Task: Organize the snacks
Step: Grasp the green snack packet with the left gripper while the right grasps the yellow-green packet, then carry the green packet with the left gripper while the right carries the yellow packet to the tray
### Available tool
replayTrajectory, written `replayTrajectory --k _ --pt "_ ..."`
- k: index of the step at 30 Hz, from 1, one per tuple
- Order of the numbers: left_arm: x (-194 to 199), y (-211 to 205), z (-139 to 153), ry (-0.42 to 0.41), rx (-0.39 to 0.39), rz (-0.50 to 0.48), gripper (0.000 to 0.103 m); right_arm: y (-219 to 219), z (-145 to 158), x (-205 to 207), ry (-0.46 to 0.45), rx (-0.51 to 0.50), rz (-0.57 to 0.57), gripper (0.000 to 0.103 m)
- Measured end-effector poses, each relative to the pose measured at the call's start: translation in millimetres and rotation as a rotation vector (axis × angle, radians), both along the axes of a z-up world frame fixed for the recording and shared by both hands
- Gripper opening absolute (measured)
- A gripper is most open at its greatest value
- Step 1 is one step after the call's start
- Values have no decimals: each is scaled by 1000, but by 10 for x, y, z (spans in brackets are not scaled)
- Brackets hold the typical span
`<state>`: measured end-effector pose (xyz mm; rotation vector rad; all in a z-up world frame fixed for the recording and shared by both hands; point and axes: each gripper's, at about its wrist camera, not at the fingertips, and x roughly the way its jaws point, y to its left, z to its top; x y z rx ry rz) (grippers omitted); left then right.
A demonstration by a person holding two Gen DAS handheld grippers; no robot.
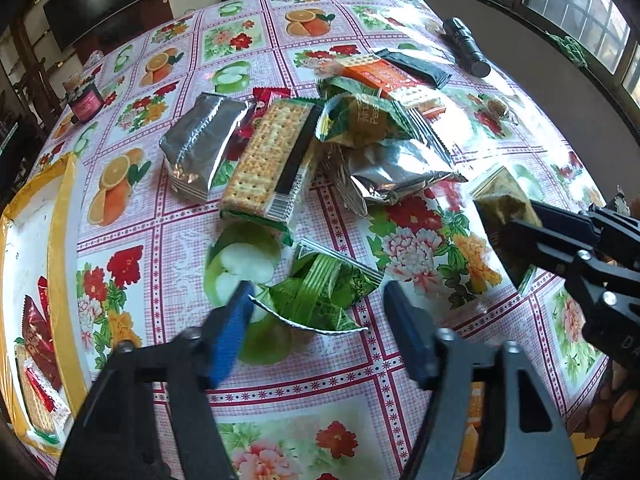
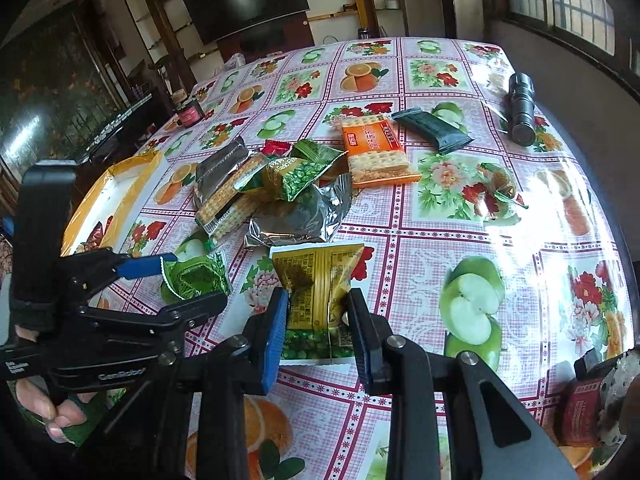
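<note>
Two packets sit in my reach: right hand-held gripper [image 2: 318,322] clenches the yellow pea packet [image 2: 316,280]; left hand-held gripper [image 1: 316,320], released, straddles the green packet [image 1: 320,292] on the tabletop [image 1: 400,364].

Daylight enters through the barred windows [image 1: 576,4] and throws white glare across the glossy fruit-and-flower oilcloth on the desk [image 2: 552,184] nearest them — the print washes out there. Away from the windows the room falls dim. Fisheye bending curves both views' edges, and the left claw [image 1: 318,316] looks motion-blurred.
</note>
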<state>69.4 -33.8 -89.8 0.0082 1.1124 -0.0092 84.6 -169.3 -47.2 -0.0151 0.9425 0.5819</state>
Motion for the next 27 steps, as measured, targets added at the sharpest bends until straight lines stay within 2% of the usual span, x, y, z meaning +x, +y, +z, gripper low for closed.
replayTrajectory --k 9,13,19,27 --pt "-205 164 98 -28 -37 66 39 133 52 -98 3 35 44 30" --pt "-397 332 283 -77 -10 136 39 273 122 -182 -8 50 82 30" --pt "-680 557 536 -150 68 235 39 537 199 -322 -20 61 150 30" --pt "-899 763 684 -197 102 289 39 791 252 -484 -28 64 213 30"
